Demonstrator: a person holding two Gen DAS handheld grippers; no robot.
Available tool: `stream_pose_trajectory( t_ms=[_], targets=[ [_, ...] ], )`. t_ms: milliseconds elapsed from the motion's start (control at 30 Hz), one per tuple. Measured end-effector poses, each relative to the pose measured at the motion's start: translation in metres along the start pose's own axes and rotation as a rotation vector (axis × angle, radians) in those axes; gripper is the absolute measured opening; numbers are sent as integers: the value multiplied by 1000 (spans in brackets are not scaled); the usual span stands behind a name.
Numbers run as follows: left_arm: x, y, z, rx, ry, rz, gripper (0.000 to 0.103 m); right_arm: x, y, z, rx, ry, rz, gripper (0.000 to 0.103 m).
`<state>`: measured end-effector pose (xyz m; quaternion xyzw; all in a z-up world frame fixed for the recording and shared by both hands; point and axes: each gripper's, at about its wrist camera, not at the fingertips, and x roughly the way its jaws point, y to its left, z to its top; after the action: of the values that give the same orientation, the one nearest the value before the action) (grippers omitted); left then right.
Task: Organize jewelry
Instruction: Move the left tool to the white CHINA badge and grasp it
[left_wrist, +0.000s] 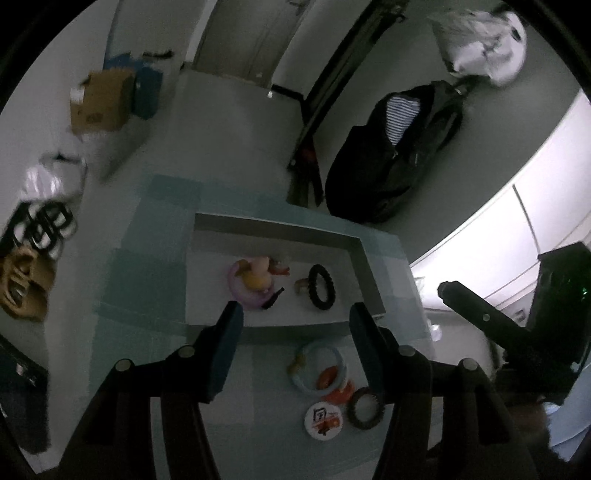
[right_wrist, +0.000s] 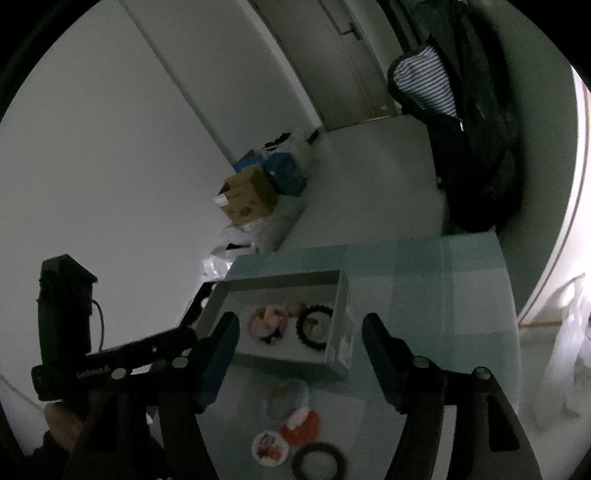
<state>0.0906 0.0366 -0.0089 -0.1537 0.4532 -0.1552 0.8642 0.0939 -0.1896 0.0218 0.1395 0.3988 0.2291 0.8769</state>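
Both claws hover above the table, jaws apart, nothing between them. Left gripper: just ahead of its fingertips sits the shallow white box, holding a black beaded bracelet and a pink ring with a yellow charm. Below its jaws lie a pale blue bangle, a round badge and a dark bracelet. Right gripper points at the same box from the right side.

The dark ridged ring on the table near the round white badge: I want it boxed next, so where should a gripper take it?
Grip the dark ridged ring across its outer band, one finger inside the hole, coming from above. It appears to lie flat, and the round white badge crowds one side, so the far side looks freer.
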Motion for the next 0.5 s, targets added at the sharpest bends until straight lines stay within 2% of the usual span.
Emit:
stream_pose_trajectory(
  t_ms=[67, 167, 400, 500],
  targets=[
    [-4, -6, -5, 32, -30, 38, 56, -4, 1, -6, -10, 8, -3, 72],
    [-6, -10, -15, 65, -38, 67, 65, -8, 1, -17, -18, 37, -18, 72],
    [-5, -17, -35, 121, -15, 104, 65, -20, 1, -36, -25, 60, -46, 81],
    [-10, -25, -44, 182, -55, 120, 65, -25, 1, -44, -34, 76, -52, 81]
  ],
)
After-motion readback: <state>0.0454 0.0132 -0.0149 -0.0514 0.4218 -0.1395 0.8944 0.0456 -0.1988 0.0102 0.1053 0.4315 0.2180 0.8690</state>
